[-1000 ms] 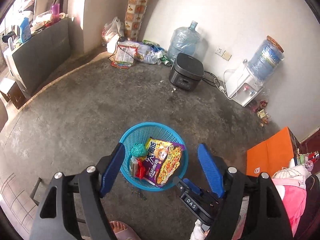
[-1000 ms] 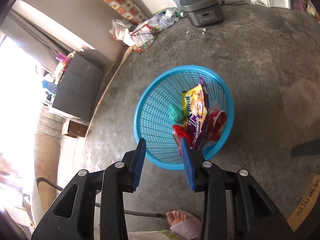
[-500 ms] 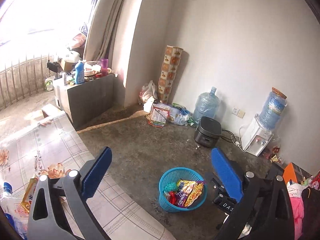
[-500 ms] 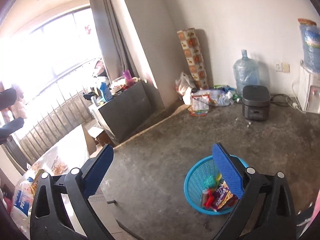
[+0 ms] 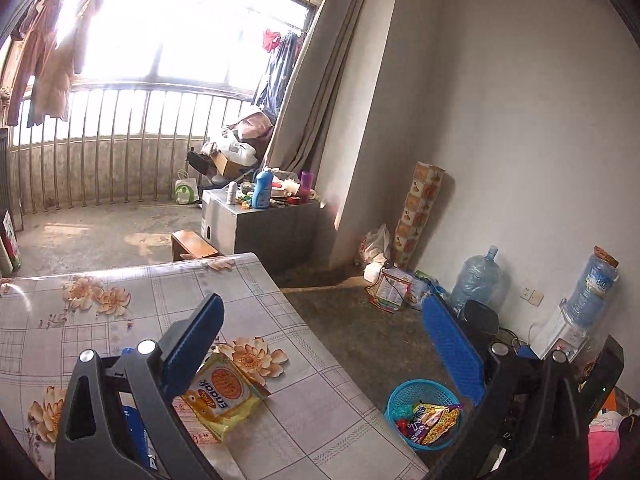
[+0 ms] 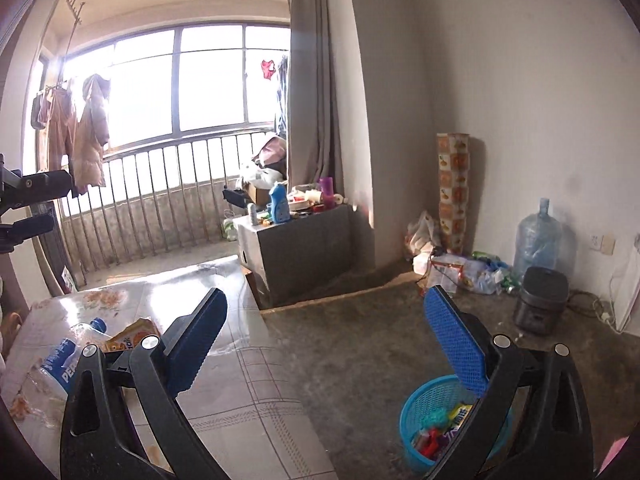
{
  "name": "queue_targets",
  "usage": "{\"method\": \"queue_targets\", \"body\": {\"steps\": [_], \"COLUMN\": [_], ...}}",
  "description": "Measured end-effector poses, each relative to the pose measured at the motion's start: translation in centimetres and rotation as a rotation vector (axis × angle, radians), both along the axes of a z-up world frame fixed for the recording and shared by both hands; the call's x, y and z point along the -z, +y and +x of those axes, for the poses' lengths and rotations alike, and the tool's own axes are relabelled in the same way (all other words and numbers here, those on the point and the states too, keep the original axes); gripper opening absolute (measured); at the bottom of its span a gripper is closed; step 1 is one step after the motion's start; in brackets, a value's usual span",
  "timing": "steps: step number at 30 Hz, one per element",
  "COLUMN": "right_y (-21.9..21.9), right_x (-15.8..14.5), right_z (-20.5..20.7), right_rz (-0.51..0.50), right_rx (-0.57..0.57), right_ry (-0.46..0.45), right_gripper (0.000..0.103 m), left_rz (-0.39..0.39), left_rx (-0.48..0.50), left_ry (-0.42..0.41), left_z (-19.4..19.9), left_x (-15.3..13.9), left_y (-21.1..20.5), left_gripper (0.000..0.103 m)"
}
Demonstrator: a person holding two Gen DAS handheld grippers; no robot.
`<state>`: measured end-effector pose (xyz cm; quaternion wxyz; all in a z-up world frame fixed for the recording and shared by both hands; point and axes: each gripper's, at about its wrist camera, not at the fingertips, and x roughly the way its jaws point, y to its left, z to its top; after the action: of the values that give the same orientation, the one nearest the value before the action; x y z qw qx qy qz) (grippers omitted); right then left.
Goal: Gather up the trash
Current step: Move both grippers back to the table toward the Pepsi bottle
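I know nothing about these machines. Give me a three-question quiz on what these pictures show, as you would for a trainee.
1. True or false: the left gripper holds a wrapper.
2. Where does the blue basket stand? A on the table; B on the floor; C on the grey cabinet.
3. Fill in: the yellow snack packet lies on the ____.

Key: 1 false, its jaws are open and empty; 2 B; 3 table.

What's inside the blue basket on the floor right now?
The blue basket holds a purple-and-yellow snack bag, a green crumpled piece and red wrappers. Anything beneath them is covered; in the right wrist view a gripper finger hides part of the basket.
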<state>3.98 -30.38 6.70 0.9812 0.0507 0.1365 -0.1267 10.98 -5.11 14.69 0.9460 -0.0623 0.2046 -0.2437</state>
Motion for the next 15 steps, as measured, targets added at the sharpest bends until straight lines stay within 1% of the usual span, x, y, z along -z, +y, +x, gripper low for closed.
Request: {"method": "queue_targets", "body": {"steps": [7,10,15], "right_y": [2.1,2.0,3.1], "right_x": [-0.7,-0.6,-0.3], "right_z": [0.7,1.3,2.8], "right_rz": [0.008,0.070,0.198], "right_rx": [-0.068,-0.100,-0.181], "right_ry": [0.021,0.044,0.098], "right_gripper": [0.095,0.095,0.095], "left_rz": [-0.016,-0.030,-0.022], "left_rx": [-0.036,-0.077,-0.164], "left_ry": [0.007,0.008,0.026], "left_z": [-1.1,-1.9,-3.2], "left_x": [0.1,0.2,1.1], "left_y": [5.2,7.9,12.9], "left_gripper": [0.097,0.097,0.097]}}
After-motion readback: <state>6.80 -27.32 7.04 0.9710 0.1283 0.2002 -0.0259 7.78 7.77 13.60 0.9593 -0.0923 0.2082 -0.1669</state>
